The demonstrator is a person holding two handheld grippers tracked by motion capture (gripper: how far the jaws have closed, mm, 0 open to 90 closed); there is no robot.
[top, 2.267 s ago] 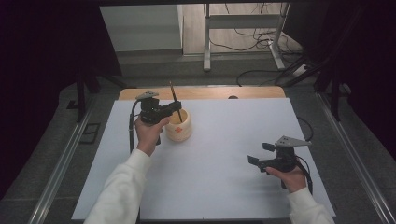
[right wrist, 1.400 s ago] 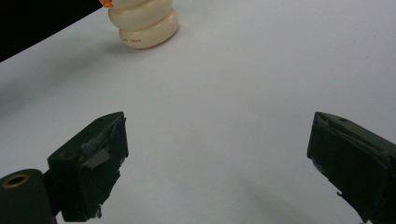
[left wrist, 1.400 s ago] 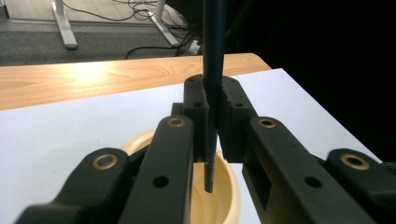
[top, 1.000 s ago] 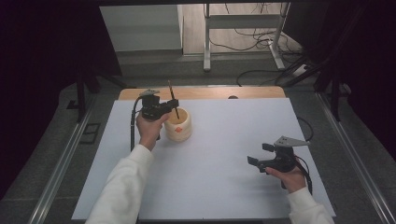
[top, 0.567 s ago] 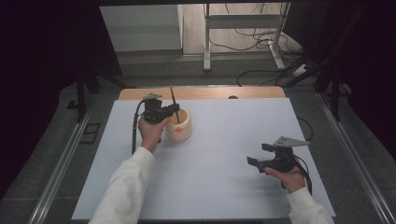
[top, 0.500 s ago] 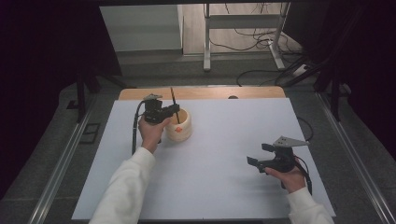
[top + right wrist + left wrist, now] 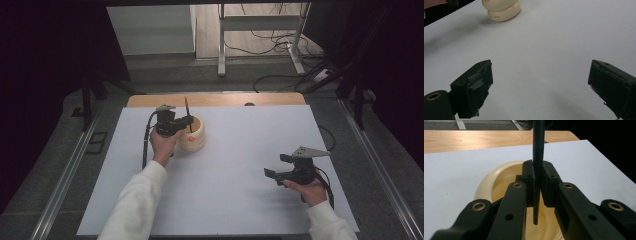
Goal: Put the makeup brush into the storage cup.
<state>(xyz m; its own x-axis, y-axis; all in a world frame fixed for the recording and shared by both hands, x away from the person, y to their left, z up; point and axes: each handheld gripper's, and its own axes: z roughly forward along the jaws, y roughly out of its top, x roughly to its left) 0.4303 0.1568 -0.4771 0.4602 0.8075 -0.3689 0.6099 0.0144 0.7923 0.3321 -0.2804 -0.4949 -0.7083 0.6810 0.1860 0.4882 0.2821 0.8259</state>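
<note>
A cream round pot (image 7: 194,134) stands on the white table sheet (image 7: 235,150), left of the middle, and shows far off in the right gripper view as the pot (image 7: 502,10). My left gripper (image 7: 186,121) is shut on a thin dark stick (image 7: 187,111), held upright over the pot's mouth. In the left gripper view the stick (image 7: 538,142) runs between the closed pads, its lower end above the pot's cream interior (image 7: 501,185). My right gripper (image 7: 275,170) rests low over the sheet at the right, open, with bare sheet between its pads (image 7: 474,87).
A wooden table edge (image 7: 220,99) runs along the far side of the sheet. Beyond it are a metal stand (image 7: 260,30) and cables on the floor. Metal rails (image 7: 65,175) flank the table.
The left gripper with the stick has shifted slightly right, over the pot's mouth. The right gripper has stayed where it was.
</note>
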